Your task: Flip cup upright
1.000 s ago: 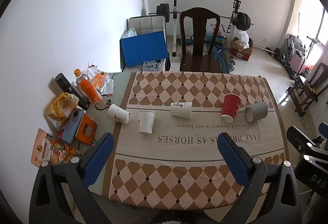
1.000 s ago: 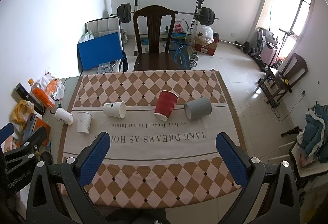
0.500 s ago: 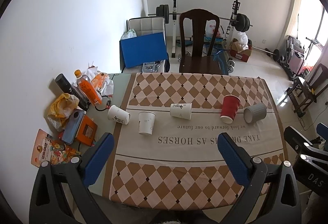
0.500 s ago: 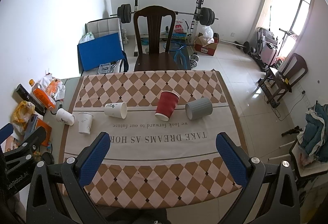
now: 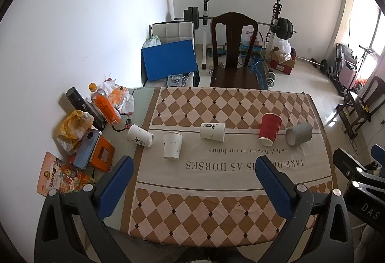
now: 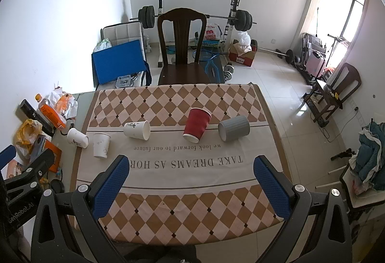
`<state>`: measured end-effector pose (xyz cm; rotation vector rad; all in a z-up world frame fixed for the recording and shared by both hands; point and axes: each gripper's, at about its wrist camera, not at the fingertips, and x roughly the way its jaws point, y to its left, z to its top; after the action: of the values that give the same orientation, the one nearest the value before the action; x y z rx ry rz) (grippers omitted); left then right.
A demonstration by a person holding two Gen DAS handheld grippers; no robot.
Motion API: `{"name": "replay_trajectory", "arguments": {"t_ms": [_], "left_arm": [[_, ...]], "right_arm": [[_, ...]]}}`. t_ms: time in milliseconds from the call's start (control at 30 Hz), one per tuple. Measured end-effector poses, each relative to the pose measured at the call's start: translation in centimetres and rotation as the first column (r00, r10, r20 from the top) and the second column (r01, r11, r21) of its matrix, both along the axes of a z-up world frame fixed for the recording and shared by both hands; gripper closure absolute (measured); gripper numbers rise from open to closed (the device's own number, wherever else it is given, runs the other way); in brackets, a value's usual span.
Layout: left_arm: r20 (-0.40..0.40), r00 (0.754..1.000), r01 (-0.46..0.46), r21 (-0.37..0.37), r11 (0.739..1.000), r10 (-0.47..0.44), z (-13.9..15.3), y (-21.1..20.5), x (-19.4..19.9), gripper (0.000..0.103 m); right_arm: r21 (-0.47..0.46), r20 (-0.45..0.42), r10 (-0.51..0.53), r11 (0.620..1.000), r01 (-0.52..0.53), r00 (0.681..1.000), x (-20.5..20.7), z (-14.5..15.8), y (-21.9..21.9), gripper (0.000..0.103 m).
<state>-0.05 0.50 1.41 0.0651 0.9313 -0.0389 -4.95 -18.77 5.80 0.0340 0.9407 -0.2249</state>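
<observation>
- Nearest the cameras, the left claw [image 5: 192,171] is spread wide and grasps nothing, hanging above the near part of the worktop [image 5: 142,104].
- The right claw [image 6: 192,170] is likewise spread wide and empty, above the same near edge; its black body shows at the right border of the left wrist view.
- Under both lies a checked cloth [image 5: 223,212] with a pale band printed "TAKE DREAMS AS HORSES".
- Beyond the lettering, five cups sit in a loose row across the cloth, well apart from both claws.
- At the left end, a white cup [image 5: 140,136] lies on its side, partly off the cloth's edge on the bare glass.
- Just beside it, a second white cup [image 5: 172,145] stands with its wide mouth up.
- Near the middle, a third white cup [image 5: 213,131] lies on its side, mouth to the right.
- Further right, a red cup [image 6: 197,125] also stands mouth up, though it looks tilted in the fisheye view.
- At the right end, a grey cup [image 6: 234,128] lies on its side, near the red one without touching.
- On the bare left strip are a phone [image 5: 86,149], an orange bottle [image 5: 104,104] and a yellow bag [image 5: 73,123].
- Behind the far edge stands a dark wooden chair [image 6: 182,46], with a barbell rack [image 6: 195,16] against the wall.
</observation>
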Motion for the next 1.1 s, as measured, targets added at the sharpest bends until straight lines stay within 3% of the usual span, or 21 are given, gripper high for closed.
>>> {"name": "replay_trajectory", "arguments": {"t_ms": [1100], "left_arm": [[0.005,1.000,0.001,-0.003,1.000,0.000,0.23,0.12,-0.24,0.000]], "right_arm": [[0.001,0.008,0.000,1.000,0.000,1.000,-0.32,0.42,-0.12,0.000]]}}
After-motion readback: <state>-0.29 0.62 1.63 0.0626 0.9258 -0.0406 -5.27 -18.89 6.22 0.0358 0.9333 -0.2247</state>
